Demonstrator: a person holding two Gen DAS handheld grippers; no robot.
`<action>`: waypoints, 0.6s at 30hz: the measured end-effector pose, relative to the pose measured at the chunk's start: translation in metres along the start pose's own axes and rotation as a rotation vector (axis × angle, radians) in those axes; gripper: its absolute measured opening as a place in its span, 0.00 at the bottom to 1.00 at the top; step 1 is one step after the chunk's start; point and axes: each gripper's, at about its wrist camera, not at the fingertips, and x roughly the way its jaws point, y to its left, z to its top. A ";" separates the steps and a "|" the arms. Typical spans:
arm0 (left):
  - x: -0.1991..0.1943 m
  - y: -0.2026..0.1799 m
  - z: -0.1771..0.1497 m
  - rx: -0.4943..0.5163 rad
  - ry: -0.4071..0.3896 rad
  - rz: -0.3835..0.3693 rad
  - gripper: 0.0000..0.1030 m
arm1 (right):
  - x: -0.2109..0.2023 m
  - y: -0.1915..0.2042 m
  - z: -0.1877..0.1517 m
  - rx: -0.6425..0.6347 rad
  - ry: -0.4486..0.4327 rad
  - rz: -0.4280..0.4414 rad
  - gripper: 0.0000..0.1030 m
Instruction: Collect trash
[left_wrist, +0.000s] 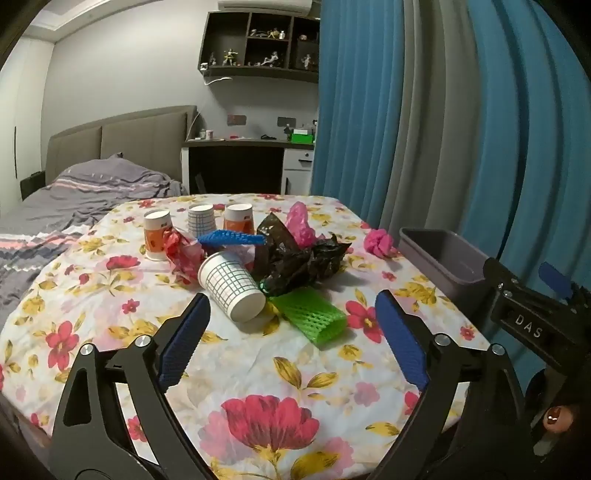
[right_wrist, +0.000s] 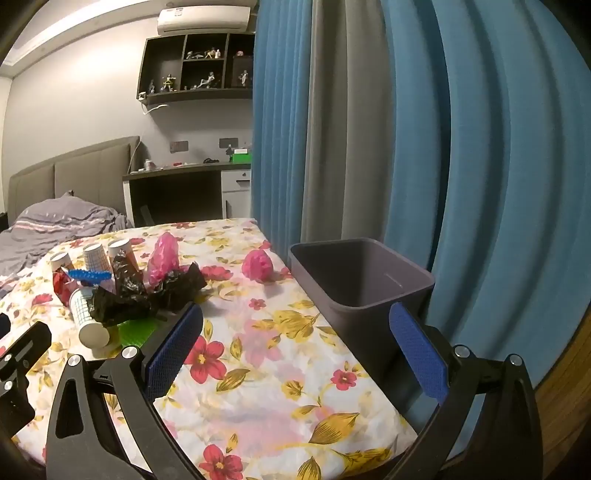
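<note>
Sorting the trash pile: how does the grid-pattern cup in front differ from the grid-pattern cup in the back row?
The front grid cup lies tipped on its side; the back grid cup stands upside down. The front one touches the green mesh sleeve; the back one stands between two orange cups. Both are white paper with a grid print.

Only legible text: white letters "DAS" on a black label plate of the right gripper (left_wrist: 529, 325), left wrist view.
</note>
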 end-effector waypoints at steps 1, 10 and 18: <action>0.000 0.000 0.000 0.000 0.000 0.004 0.89 | 0.000 0.000 0.000 -0.008 -0.001 -0.002 0.95; 0.005 0.000 0.001 -0.016 -0.004 -0.011 0.90 | 0.000 -0.004 0.000 0.002 -0.007 -0.004 0.95; 0.001 0.004 0.001 -0.035 -0.015 -0.011 0.91 | -0.001 -0.003 0.005 0.005 -0.013 -0.005 0.95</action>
